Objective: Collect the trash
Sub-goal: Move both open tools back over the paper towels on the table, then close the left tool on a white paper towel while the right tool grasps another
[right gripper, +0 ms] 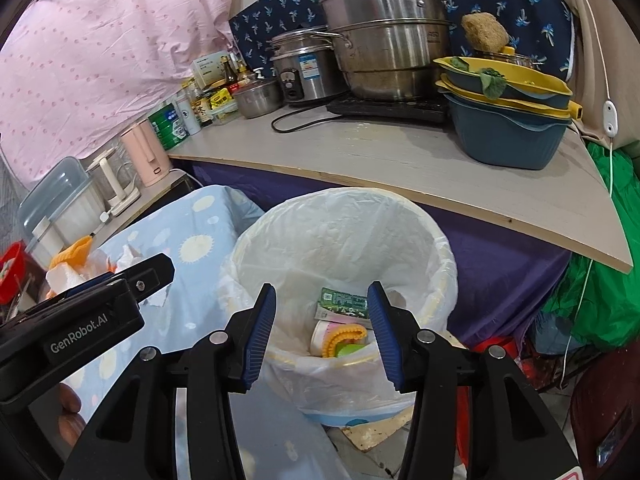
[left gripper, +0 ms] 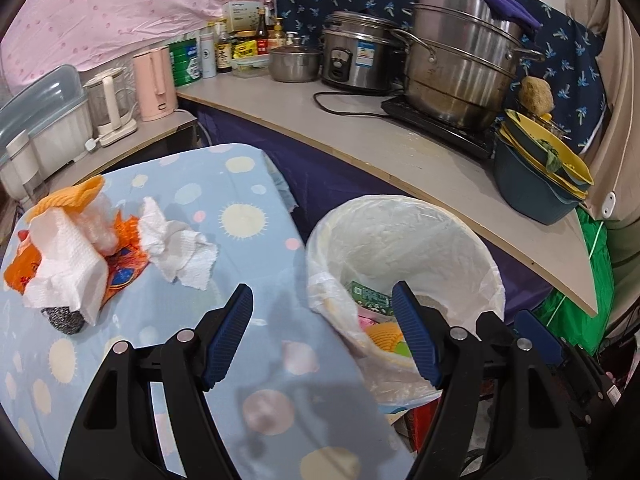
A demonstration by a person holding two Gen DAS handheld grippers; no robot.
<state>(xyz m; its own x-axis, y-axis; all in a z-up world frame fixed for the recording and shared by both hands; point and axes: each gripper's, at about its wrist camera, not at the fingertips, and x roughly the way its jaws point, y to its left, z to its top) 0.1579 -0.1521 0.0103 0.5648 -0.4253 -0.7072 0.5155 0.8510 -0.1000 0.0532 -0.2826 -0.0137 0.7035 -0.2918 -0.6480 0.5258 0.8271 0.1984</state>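
A pile of trash lies on the blue patterned tablecloth (left gripper: 248,184): white paper towels (left gripper: 64,260), another crumpled towel (left gripper: 180,248), an orange wrapper (left gripper: 124,264), a yellow-orange cloth (left gripper: 72,196) and a steel scourer (left gripper: 66,318). A bin with a white liner (left gripper: 404,236) (right gripper: 344,236) stands right of the table and holds a green packet (right gripper: 344,302), a cup and a yellow cloth (right gripper: 344,338). My left gripper (left gripper: 324,332) is open and empty over the table's right edge. My right gripper (right gripper: 322,334) is open and empty above the bin.
A wooden counter (left gripper: 360,136) behind the bin carries a steel steamer pot (left gripper: 460,60), a rice cooker (left gripper: 356,56), stacked blue and yellow basins (left gripper: 540,176), bottles and a pink kettle (left gripper: 154,80). Green bags (right gripper: 600,292) lie right of the bin.
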